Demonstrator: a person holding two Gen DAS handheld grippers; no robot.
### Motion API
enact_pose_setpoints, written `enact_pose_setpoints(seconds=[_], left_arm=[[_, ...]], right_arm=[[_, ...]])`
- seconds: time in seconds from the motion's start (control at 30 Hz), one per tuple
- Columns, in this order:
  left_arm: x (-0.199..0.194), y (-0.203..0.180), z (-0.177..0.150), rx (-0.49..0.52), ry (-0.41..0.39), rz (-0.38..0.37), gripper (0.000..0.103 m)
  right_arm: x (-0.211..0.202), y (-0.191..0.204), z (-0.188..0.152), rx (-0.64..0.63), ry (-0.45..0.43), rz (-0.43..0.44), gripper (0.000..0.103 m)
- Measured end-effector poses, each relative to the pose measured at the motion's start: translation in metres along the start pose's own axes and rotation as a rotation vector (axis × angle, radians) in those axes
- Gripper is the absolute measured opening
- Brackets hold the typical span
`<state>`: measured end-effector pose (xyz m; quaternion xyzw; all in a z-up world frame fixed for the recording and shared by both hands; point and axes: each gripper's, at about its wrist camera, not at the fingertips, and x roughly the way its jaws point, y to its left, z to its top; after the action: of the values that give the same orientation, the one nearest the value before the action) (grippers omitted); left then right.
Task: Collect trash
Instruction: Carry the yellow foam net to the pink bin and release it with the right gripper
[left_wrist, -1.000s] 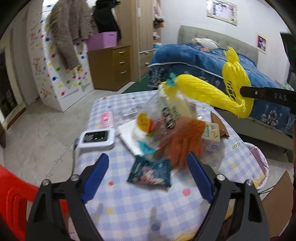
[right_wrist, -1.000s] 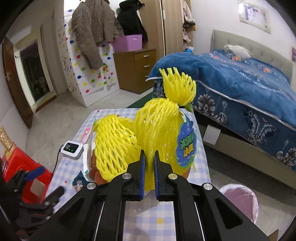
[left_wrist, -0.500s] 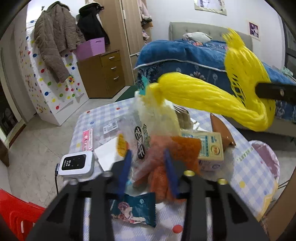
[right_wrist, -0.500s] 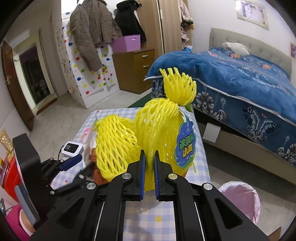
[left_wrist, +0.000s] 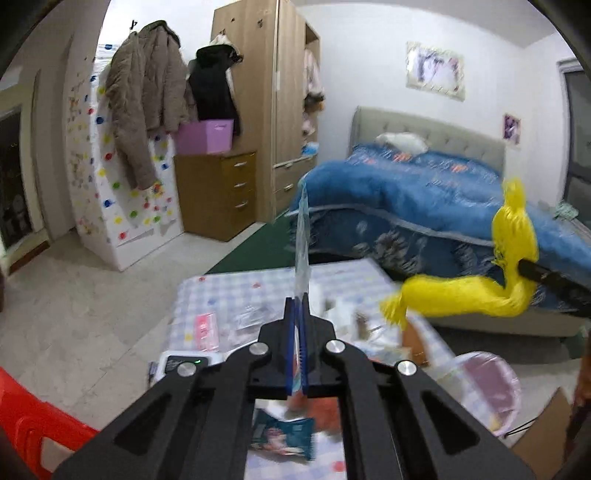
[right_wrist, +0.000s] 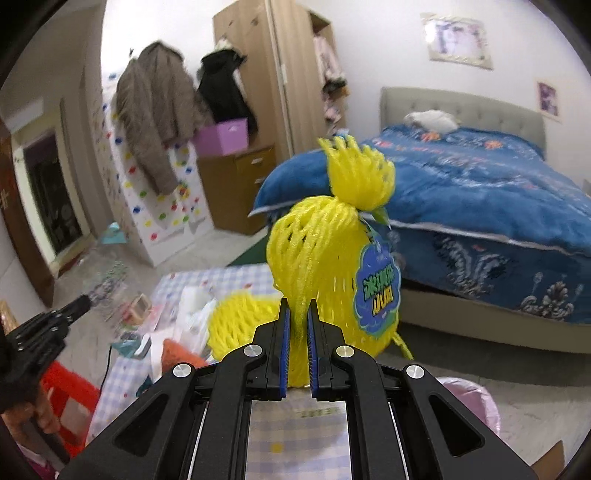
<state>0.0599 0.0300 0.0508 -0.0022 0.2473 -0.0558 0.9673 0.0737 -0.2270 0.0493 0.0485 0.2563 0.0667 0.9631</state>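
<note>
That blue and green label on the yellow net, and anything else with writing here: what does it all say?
Label on the yellow foam net: large Chinese characters in green and yellow, too blurred to read for certain.
Paper under the right gripper: a faint printed line, too blurred to read.
Teal snack packet on the checked tablecloth: print too blurred to read.
Wall pictures: no readable text.

The right gripper (right_wrist: 296, 321) pinches a yellow foam net (right_wrist: 325, 258) between its jaws. A checked desk (right_wrist: 295, 435) lies below, a blue bed (right_wrist: 480, 192) far right.
</note>
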Motion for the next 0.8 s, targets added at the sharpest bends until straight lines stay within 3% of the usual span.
enact_pose_setpoints(seconds=[0.2,0.43,0.63,0.8], left_arm=[[-0.011,-0.055,0.001,0.023,0.000,-0.194,0.000],[0.013,-0.132,-0.018,0.070,0.065,-0.384,0.000],[0.042,-0.193,-0.036,0.137,0.120,-0.489,0.000],[0.060,-0.232,-0.049,0.195,0.139,-0.526,0.000]], right_arm=[[-0.041,-0.039,-0.007,0.012,-0.031,-0.093,0.008],[-0.067,-0.088,-0.037,0.040,0.033,-0.225,0.008],[-0.078,-0.125,-0.069,0.059,0.094,-0.355,0.008],[-0.077,-0.151,-0.091,0.071,0.143,-0.436,0.008]])
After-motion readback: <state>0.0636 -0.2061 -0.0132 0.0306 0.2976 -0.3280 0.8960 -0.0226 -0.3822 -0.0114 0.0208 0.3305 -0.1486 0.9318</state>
